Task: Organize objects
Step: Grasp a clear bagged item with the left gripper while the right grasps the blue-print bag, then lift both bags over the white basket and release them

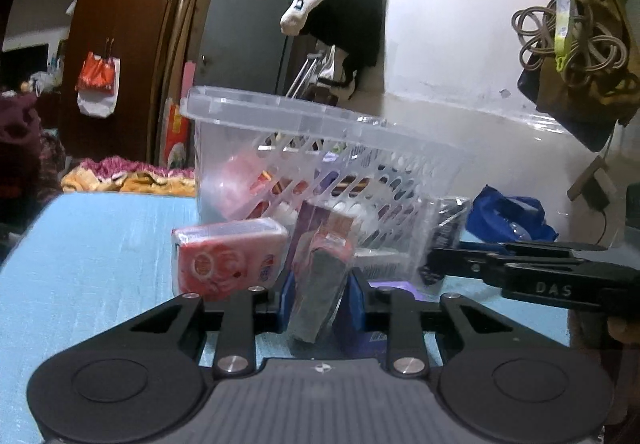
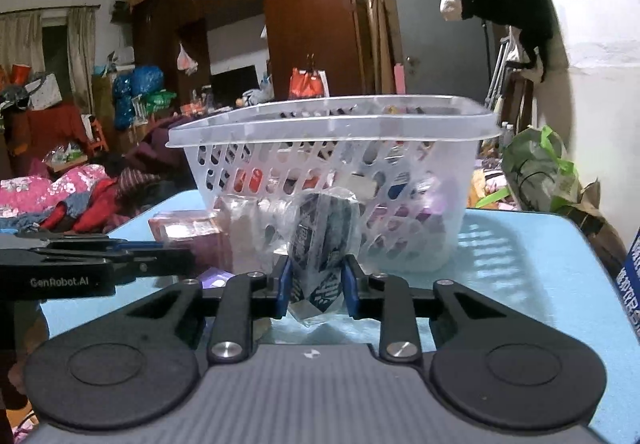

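Note:
A clear plastic basket with several packets inside stands on the light blue table. My left gripper is shut on a clear-wrapped packet, pink on top and grey below, standing upright in front of the basket. A pink soap box sits just left of it, and a purple box stands behind. My right gripper is shut on a clear-wrapped packet with a black and white pattern, close to the basket wall. The left gripper shows from the side at the left of the right wrist view.
A flat purple item lies on the table between the grippers. A blue bag sits by the wall right of the basket. A green-tied sack stands beyond the table's far right corner. A blue and white box is at the right edge.

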`<state>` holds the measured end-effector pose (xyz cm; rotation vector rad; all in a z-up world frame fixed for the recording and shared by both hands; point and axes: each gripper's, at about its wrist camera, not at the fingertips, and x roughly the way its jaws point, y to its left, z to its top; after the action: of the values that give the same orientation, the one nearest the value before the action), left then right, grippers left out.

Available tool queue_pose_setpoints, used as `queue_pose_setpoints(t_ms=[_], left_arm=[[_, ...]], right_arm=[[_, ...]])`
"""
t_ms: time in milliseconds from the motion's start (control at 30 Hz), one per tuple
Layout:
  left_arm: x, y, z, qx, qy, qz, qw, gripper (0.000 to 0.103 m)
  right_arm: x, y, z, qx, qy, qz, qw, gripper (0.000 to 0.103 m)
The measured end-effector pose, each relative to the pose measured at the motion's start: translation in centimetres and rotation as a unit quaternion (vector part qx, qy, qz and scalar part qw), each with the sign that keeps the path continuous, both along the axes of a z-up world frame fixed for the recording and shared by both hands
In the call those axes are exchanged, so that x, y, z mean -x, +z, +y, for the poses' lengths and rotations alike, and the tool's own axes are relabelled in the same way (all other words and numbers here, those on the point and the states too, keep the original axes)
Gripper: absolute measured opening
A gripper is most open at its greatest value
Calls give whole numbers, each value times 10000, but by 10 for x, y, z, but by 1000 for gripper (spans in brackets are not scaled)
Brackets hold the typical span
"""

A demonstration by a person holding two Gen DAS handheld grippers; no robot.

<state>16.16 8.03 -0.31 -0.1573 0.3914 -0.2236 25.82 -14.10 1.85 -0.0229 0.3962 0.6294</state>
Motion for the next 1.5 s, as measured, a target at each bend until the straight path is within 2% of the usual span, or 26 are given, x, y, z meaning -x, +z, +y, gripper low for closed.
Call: queue_pose_setpoints(t_ms=[233, 333, 600, 733, 800, 867, 1000, 1100, 1200, 1233, 1267, 1300, 1400, 1433, 1467, 1500], left_arm=[[-7, 0, -3, -44, -31, 157, 9999, 33], [-5, 1, -4, -60, -30, 86, 9999, 32], [17, 5, -4, -45, 30, -699, 9975, 31], [34, 11, 4, 258, -124, -1242, 9918, 31], [42, 18, 10, 618, -296, -1485, 9865, 31], [44, 36, 9, 709, -343, -1708, 9822, 31], [15, 86, 6, 907, -369, -1789, 9790, 31], [-26, 112, 1, 915, -161, -1522, 9840, 31], [-64, 113, -3, 863, -24, -1149, 9896, 32], [-73, 111, -3, 818, 75, -1043, 9911, 37], [-82, 109, -3, 735, 187, -877, 9933, 47], [-85, 106, -3, 719, 243, -752, 9943, 51], [-71, 103, 4, 713, 254, -855, 9935, 58], [-61, 103, 6, 702, 239, -946, 9927, 69], [-50, 103, 7, 677, 217, -1028, 9922, 76], [-37, 102, 9, 602, 193, -1084, 9921, 78]], right_arm=[[5, -2, -8, -208, -37, -43, 9998, 29], [8, -3, -10, -297, -39, -83, 9995, 29], [25, 3, -16, -442, -64, -357, 9984, 29], [32, 11, -20, -527, -79, -518, 9972, 29], [33, 24, -22, -578, -129, -672, 9960, 29], [30, 47, -21, -608, -180, -885, 9941, 29], [-1, 97, -4, -439, -365, -1098, 9923, 29], [-39, 111, 15, -103, -523, -997, 9936, 29], [-70, 106, 33, 312, -591, -840, 9942, 31], [-75, 103, 39, 479, -704, -884, 9924, 33], [-75, 101, 41, 601, -777, -931, 9908, 44], [-75, 98, 42, 669, -798, -981, 9897, 54], [-59, 95, 28, 437, -683, -909, 9926, 55], [-51, 93, 21, 295, -639, -856, 9938, 55], [-43, 90, 14, 165, -626, -815, 9946, 60], [-32, 84, 8, 51, -563, -785, 9953, 68]])
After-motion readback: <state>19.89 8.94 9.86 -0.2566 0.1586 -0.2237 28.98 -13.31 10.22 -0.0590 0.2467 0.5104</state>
